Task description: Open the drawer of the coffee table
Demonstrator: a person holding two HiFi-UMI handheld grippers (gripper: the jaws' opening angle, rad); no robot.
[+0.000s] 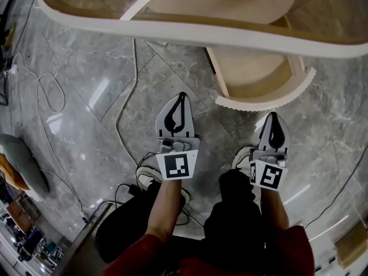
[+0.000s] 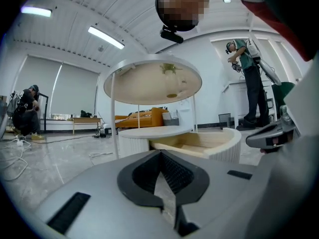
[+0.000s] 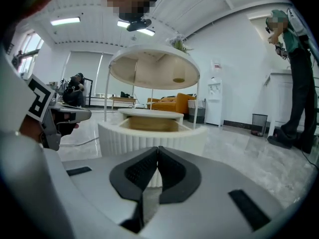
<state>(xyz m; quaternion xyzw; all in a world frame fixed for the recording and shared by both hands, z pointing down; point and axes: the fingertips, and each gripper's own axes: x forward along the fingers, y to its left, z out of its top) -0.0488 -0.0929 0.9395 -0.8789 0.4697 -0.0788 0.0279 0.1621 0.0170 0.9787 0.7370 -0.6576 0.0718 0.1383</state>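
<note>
Drawer of pale wood, with a curved white ribbed front, stands pulled out from the lower tier of the round coffee table, which has a white rim and thin white legs. In the head view the drawer comes out from under the table top toward the person, and its pale wooden bottom is exposed.

The left gripper, grey with black pads, is held over the grey marble floor, to the left of the drawer and apart from it. Its jaws are pressed together at the tips, with nothing between them; the left gripper view confirms this and shows the open drawer ahead, a little to the right, under the table top.

The right gripper of the same kind is close in front of the ribbed front, not touching it. Its jaws are also closed on nothing. In the right gripper view the drawer stands straight ahead beyond the tips.

A white marker cube sits at the back of the left gripper. A thin white cable lies on the floor to the left of that gripper.

Far behind the table are an orange sofa, a standing person in a green top and a crouching person.
</note>
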